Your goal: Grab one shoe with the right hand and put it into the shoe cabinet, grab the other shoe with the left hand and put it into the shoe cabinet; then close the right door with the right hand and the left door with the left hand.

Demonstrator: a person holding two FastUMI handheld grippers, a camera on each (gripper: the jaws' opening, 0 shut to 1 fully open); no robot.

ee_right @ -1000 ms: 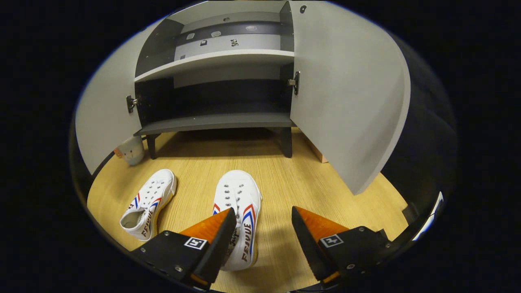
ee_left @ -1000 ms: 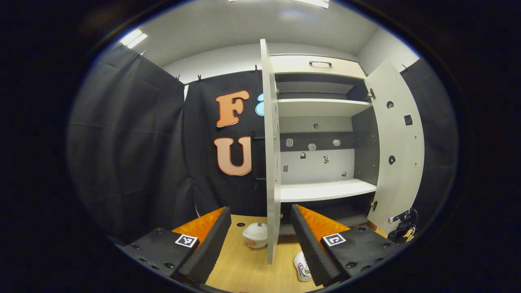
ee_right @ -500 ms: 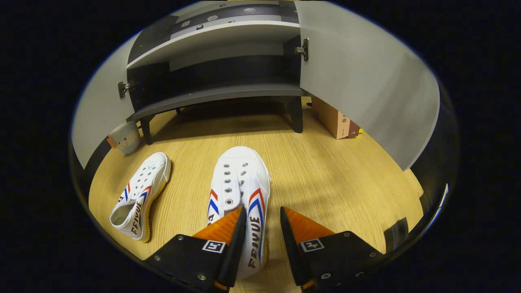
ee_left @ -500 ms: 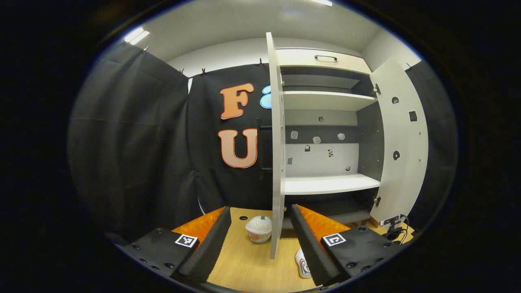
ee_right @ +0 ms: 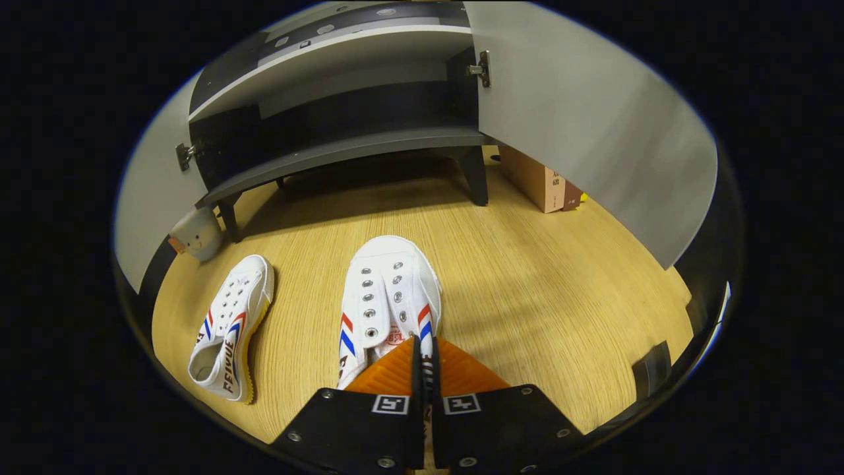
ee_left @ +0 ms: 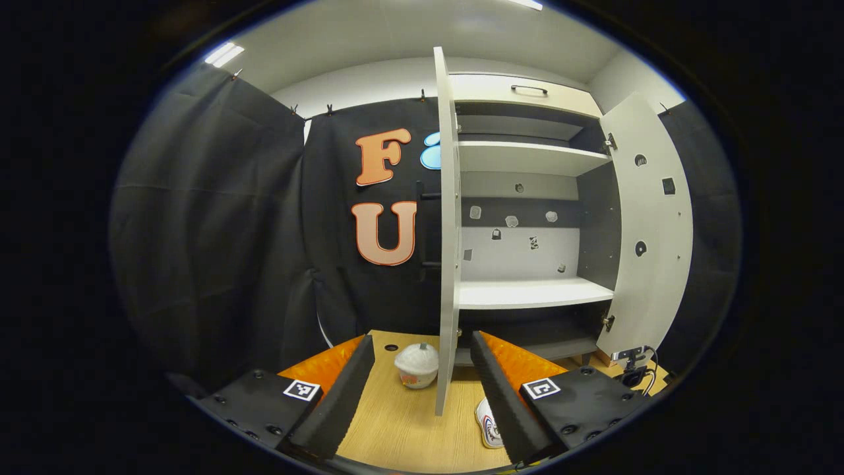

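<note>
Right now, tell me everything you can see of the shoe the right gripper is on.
The shoe is a white canvas sneaker with metal eyelets, no laces visible, and red and blue chevron stripes on both sides. It sits upright on the wooden floor, toe pointing toward the open cabinet. The right gripper has its jaws pinched on the shoe's side wall near the opening. The heel is hidden behind the gripper.

On your wooden floor [ee_right: 527, 290] a small round white toy [ee_right: 196, 232] with a smiling face sits at the left. You'll find a cardboard box [ee_right: 535, 185] further right.
</note>
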